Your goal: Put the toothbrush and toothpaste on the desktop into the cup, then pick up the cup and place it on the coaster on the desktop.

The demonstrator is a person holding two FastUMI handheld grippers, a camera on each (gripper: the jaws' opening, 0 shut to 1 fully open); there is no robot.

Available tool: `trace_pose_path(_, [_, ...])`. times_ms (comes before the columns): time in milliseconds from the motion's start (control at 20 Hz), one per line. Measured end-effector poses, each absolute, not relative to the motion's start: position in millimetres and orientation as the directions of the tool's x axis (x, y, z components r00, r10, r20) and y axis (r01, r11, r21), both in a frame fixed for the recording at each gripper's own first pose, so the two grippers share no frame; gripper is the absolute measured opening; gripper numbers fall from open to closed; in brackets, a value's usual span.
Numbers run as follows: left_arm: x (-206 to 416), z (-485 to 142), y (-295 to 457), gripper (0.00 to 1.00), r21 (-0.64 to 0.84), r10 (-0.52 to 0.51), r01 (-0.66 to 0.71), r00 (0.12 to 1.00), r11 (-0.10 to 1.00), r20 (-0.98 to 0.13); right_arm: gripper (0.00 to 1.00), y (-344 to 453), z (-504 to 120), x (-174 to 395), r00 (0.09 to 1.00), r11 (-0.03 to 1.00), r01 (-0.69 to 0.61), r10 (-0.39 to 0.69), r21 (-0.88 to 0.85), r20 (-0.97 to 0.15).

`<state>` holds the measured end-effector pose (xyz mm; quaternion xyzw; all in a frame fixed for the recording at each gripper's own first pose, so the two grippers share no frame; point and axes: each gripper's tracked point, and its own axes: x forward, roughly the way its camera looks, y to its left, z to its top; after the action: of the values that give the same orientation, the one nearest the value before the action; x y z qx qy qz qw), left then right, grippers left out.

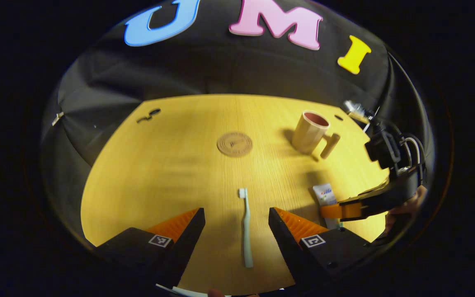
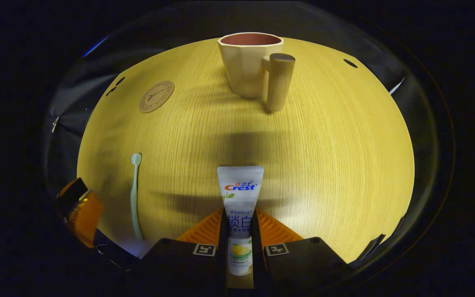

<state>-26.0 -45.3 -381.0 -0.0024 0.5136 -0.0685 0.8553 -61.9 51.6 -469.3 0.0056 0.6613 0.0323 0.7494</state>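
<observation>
A pale toothbrush (image 1: 246, 235) lies on the wooden desktop (image 1: 159, 173), head pointing away, between the fingers of my left gripper (image 1: 236, 212), which is open and astride it without touching. In the right gripper view the toothbrush (image 2: 134, 198) lies at the left. The white toothpaste tube (image 2: 239, 194) lies flat on the desk, and my right gripper (image 2: 239, 214) is shut on its lower half. The beige cup (image 2: 250, 64) with a peg handle (image 2: 279, 80) stands upright straight ahead. The round coaster (image 1: 234, 144) lies in the middle of the desk.
The right gripper (image 1: 338, 210) and the hand holding it sit at the right of the left gripper view, over the toothpaste (image 1: 325, 194), with the cup (image 1: 309, 132) beyond. The left gripper (image 2: 78, 212) shows at the lower left of the right gripper view. Small holes (image 2: 349, 63) mark the desk's far edge.
</observation>
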Motion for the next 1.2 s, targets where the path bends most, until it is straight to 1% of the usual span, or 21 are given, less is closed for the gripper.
trace_pose_path(150, [-29, -403, -50, 0.96, -0.057, -0.098, 0.12, 0.373, 0.991, -0.923, 0.29, 51, -469, -61, 0.117, 0.997, -0.038, 0.076, 0.072, -0.99])
trace_pose_path(200, [-30, -410, -50, 0.92, -0.043, -0.086, 0.129, 0.348, 0.991, -0.934, 0.29, 51, -469, -61, 0.116, 0.996, -0.039, 0.085, 0.081, -0.99])
trace_pose_path(250, [-29, -416, -52, 0.96, -0.032, -0.076, 0.138, 0.326, 0.99, -0.942, 0.29, 51, -469, -61, 0.114, 0.995, -0.035, 0.093, 0.09, -0.989])
trace_pose_path(350, [-31, -428, -55, 0.96, -0.014, -0.056, 0.151, 0.283, 0.988, -0.958, 0.29, 51, -469, -60, 0.109, 0.994, -0.027, 0.11, 0.108, -0.988])
trace_pose_path(400, [-30, -431, -56, 0.99, -0.004, -0.048, 0.159, 0.272, 0.987, -0.961, 0.29, 51, -470, -60, 0.107, 0.993, -0.024, 0.118, 0.116, -0.987])
trace_pose_path(450, [-30, -436, -53, 0.95, 0.007, -0.037, 0.166, 0.262, 0.986, -0.964, 0.29, 51, -469, -61, 0.107, 0.992, -0.022, 0.125, 0.123, -0.986])
trace_pose_path(550, [-34, -444, -53, 0.92, 0.008, -0.029, 0.166, 0.224, 0.986, -0.974, 0.28, 51, -469, -60, 0.107, 0.991, -0.023, 0.133, 0.132, -0.985])
trace_pose_path(600, [-33, -444, -56, 0.85, 0.0, -0.035, 0.156, 0.221, 0.988, -0.975, 0.29, 51, -469, -61, 0.107, 0.991, -0.024, 0.136, 0.134, -0.985])
trace_pose_path(650, [-31, -447, -57, 0.84, -0.004, -0.037, 0.148, 0.223, 0.989, -0.974, 0.29, 51, -469, -61, 0.106, 0.99, -0.025, 0.139, 0.137, -0.985])
trace_pose_path(700, [-31, -447, -59, 0.73, -0.01, -0.042, 0.149, 0.216, 0.989, -0.976, 0.28, 51, -469, -60, 0.105, 0.99, -0.025, 0.143, 0.141, -0.984])
trace_pose_path(750, [-31, -446, -60, 0.65, -0.01, -0.043, 0.152, 0.217, 0.988, -0.975, 0.28, 51, -469, -61, 0.104, 0.989, -0.021, 0.147, 0.146, -0.984])
trace_pose_path(800, [-32, -446, -62, 0.53, -0.008, -0.042, 0.154, 0.217, 0.988, -0.975, 0.28, 51, -470, -61, 0.102, 0.988, -0.015, 0.151, 0.151, -0.983])
trace_pose_path(850, [-31, -447, -63, 0.45, -0.007, -0.042, 0.161, 0.217, 0.987, -0.975, 0.29, 51, -469, -60, 0.102, 0.988, -0.009, 0.155, 0.155, -0.983])
trace_pose_path(900, [-31, -447, -64, 0.31, -0.002, -0.04, 0.167, 0.223, 0.986, -0.974, 0.28, 51, -469, -60, 0.103, 0.987, -0.007, 0.159, 0.159, -0.982])
trace_pose_path(950, [-31, -446, -63, 0.2, -0.001, -0.041, 0.175, 0.224, 0.985, -0.974, 0.23, 51, -469, -60, 0.104, 0.987, -0.009, 0.163, 0.163, -0.981])
trace_pose_path(1000, [-30, -446, -64, 0.15, -0.004, -0.048, 0.189, 0.233, 0.982, -0.971, 0.28, 51, -470, -60, 0.108, 0.986, -0.009, 0.166, 0.166, -0.98])
trace_pose_path(1050, [-29, -446, -64, 0.13, -0.013, -0.059, 0.191, 0.236, 0.981, -0.97, 0.29, 51, -469, -60, 0.112, 0.986, -0.008, 0.169, 0.169, -0.979])
trace_pose_path(1100, [-28, -445, -65, 0.09, -0.024, -0.069, 0.186, 0.239, 0.982, -0.969, 0.29, 52, -469, -60, 0.119, 0.985, -0.005, 0.173, 0.174, -0.978])
trace_pose_path(1150, [-28, -445, -64, 0.08, -0.038, -0.08, 0.173, 0.243, 0.984, -0.967, 0.29, 51, -470, -59, 0.128, 0.984, 0.001, 0.177, 0.179, -0.976])
trace_pose_path(1200, [-27, -445, -64, 0.07, -0.056, -0.094, 0.153, 0.252, 0.987, -0.963, 0.25, 52, -469, -59, 0.141, 0.983, 0.008, 0.182, 0.185, -0.973])
